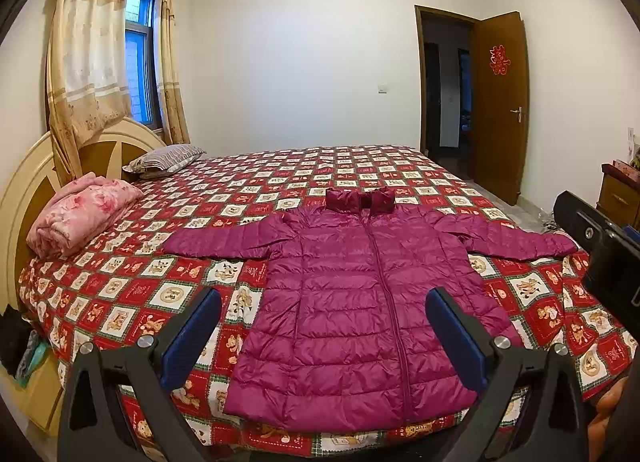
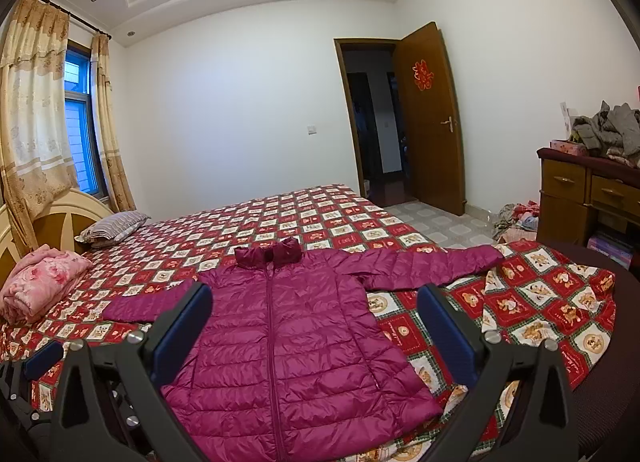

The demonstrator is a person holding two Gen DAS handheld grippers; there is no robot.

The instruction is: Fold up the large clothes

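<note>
Left tool point(image 1: 324, 326) fingers apart, empty, above hem of magenta puffer jacket point(image 1: 360, 302). Right tool point(image 2: 314, 320) likewise apart, empty. Jacket flat at bed point(image 1: 132, 290) near edge, zipped, collar toward far edge, sleeves spread sideways.

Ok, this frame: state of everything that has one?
Jacket: spread flat on the bed, zipped, sleeves out, unfolded.
Left tool: open, holding nothing.
Right tool: open, holding nothing.
Door: open.
Curtains: partly drawn.
Pink blanket: folded by the headboard.
</note>
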